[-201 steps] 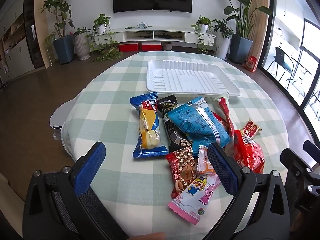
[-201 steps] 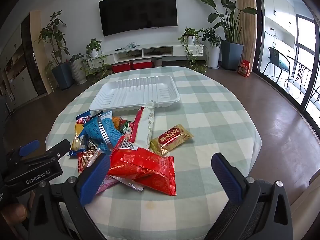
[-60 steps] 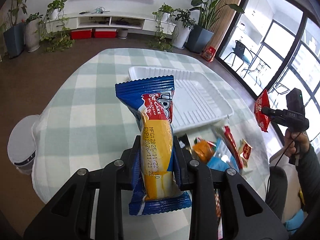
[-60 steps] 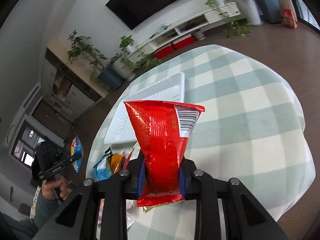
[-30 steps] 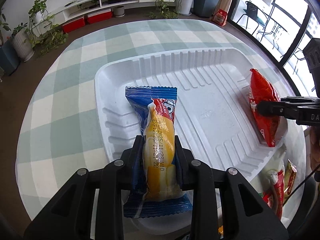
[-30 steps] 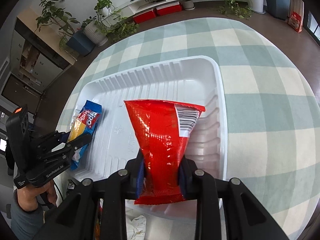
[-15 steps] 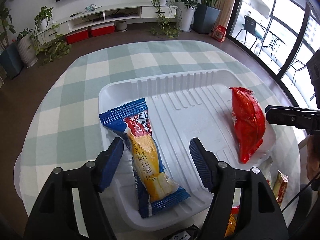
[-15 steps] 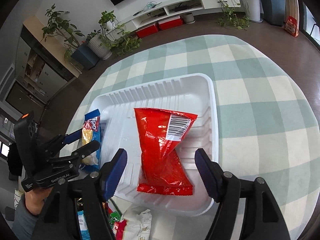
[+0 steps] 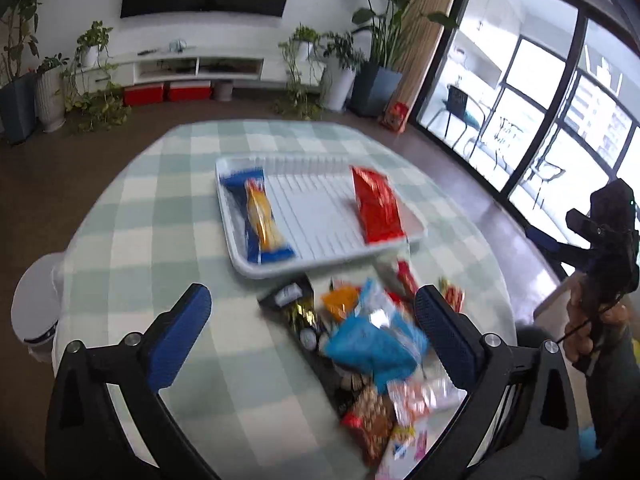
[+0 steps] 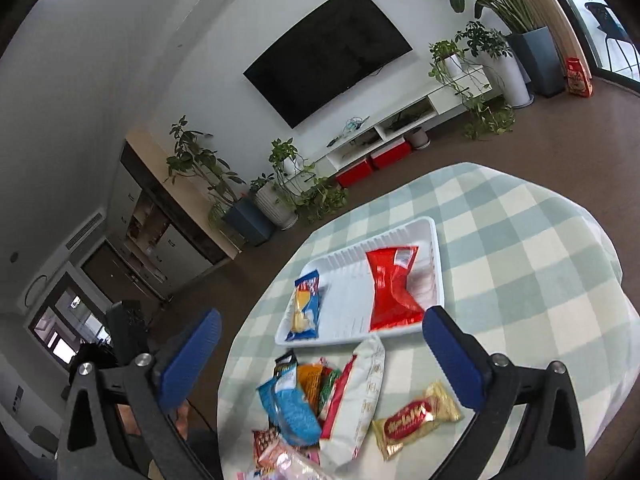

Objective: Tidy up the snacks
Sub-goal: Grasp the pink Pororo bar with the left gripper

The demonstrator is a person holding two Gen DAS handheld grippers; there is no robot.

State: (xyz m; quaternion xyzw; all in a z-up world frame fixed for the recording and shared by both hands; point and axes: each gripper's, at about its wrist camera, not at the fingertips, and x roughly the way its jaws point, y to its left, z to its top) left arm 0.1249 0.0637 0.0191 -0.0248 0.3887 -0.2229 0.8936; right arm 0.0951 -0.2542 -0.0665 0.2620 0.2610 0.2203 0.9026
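Both our grippers, left gripper (image 9: 312, 312) and right gripper (image 10: 320, 344), spread wide, empty, jaws just opened. Blue cake bar (image 9: 260, 216) and red packet (image 9: 378, 210) lie in white tray (image 9: 320, 258). Next: pick from snack pile (image 9: 368, 344).

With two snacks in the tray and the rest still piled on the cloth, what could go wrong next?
1. The pile overlaps: the light blue bag lies on the black packet, so a grab there may drag neighbours.
2. The tray sits right beside the pile; a reach could nudge it.
3. Both open grippers aim at one heap and could collide.
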